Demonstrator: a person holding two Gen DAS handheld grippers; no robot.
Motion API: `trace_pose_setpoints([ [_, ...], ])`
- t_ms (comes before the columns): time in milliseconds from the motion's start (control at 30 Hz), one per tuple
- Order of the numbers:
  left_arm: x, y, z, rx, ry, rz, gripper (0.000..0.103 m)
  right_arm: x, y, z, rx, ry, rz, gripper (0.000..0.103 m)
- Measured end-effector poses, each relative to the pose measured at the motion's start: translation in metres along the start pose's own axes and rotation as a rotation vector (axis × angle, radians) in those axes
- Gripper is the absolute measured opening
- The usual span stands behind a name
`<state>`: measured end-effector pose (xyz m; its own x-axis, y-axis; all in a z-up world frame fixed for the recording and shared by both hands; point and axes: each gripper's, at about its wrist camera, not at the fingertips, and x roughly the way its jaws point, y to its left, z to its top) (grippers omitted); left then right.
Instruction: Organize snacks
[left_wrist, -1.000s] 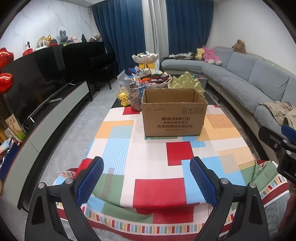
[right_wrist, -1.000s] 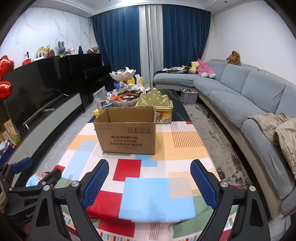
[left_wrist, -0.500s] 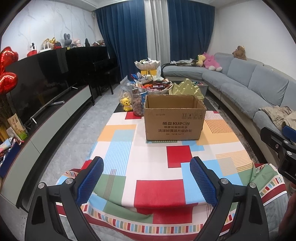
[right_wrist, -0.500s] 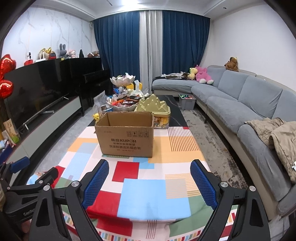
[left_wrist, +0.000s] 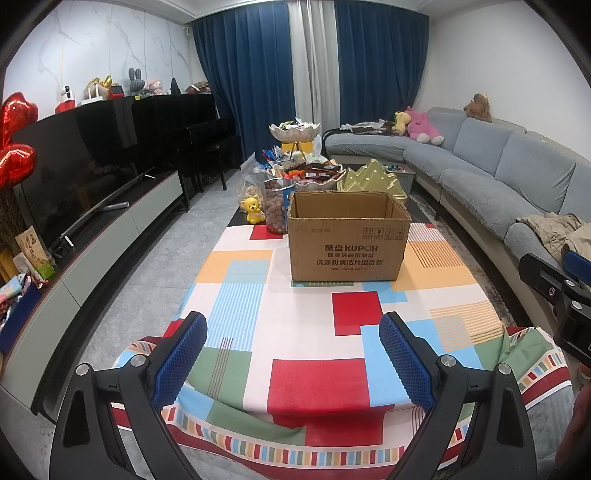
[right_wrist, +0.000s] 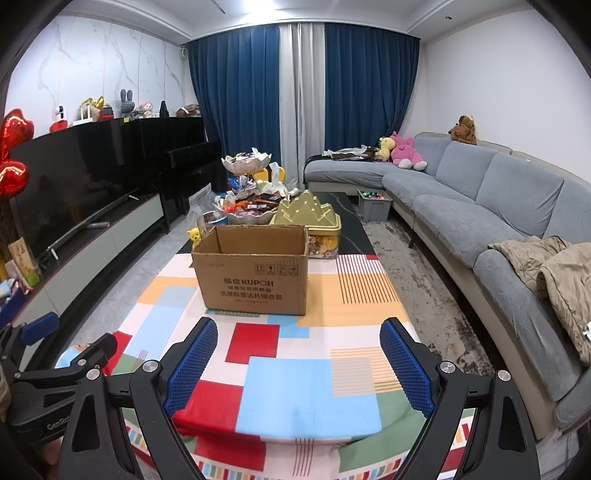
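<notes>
An open brown cardboard box (left_wrist: 349, 236) (right_wrist: 255, 271) stands on a table under a patchwork cloth (left_wrist: 295, 332) (right_wrist: 306, 365). Behind it lie heaped snacks in a low bowl (left_wrist: 314, 173) (right_wrist: 251, 212), a tiered dish (left_wrist: 294, 131) (right_wrist: 245, 162), a gold tin (left_wrist: 373, 177) (right_wrist: 308, 216) and a clear jar of brown snacks (left_wrist: 275, 205). My left gripper (left_wrist: 291, 332) hangs open over the table's near end, nothing between its blue pads. My right gripper (right_wrist: 299, 339) is open too, beside it to the right, well short of the box.
A grey corner sofa (right_wrist: 491, 206) with a beige jacket (right_wrist: 550, 266) runs along the right. A TV and low cabinet (left_wrist: 96, 206) line the left wall, a black piano (left_wrist: 192, 136) beyond. A yellow bear figure (left_wrist: 252, 208) stands by the jar. Grey floor lies between table and cabinet.
Both views have tilted up a little, so the box and table sit lower in frame. Both grippers stay open and hold nothing.
</notes>
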<state>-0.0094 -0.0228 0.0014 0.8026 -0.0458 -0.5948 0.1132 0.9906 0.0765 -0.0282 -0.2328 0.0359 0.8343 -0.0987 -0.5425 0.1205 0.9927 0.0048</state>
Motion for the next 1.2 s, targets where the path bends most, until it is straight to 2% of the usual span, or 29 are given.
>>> trace_pose_setpoints([
  [1200, -0.0038, -0.0029, 0.0, 0.006, 0.004, -0.007, 0.096, -0.0039, 0.0015, 0.0012, 0.008, 0.002, 0.004, 0.091],
])
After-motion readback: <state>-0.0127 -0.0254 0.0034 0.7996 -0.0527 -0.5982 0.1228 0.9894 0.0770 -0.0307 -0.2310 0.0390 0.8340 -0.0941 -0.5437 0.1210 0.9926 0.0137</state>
